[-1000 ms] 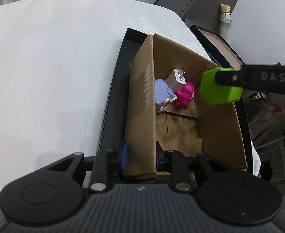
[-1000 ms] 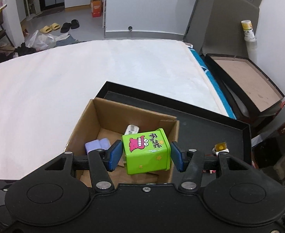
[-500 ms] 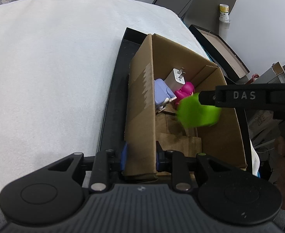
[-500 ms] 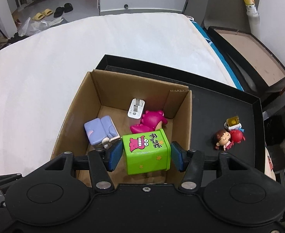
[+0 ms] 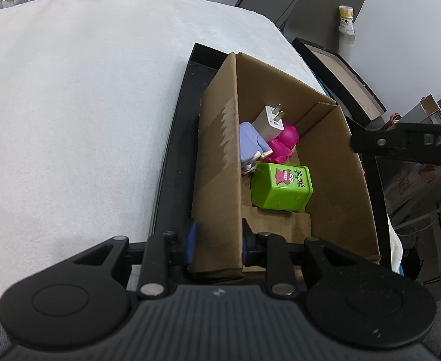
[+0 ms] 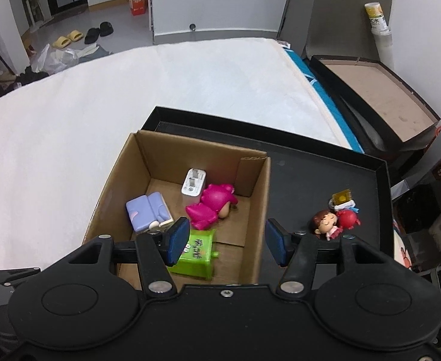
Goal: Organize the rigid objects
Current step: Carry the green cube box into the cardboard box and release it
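Inside the cardboard box (image 5: 334,180), the green tin (image 5: 281,187) now lies released; right hand-held gripper (image 6: 226,242) is empty, left hand-held gripper (image 5: 217,240) clamps the wall.

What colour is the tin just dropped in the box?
Bright green tin with a pink cartoon print, clearest in the left wrist view.

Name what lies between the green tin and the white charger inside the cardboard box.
The pink toy lies between the green tin and the white charger, seen from the right wrist.
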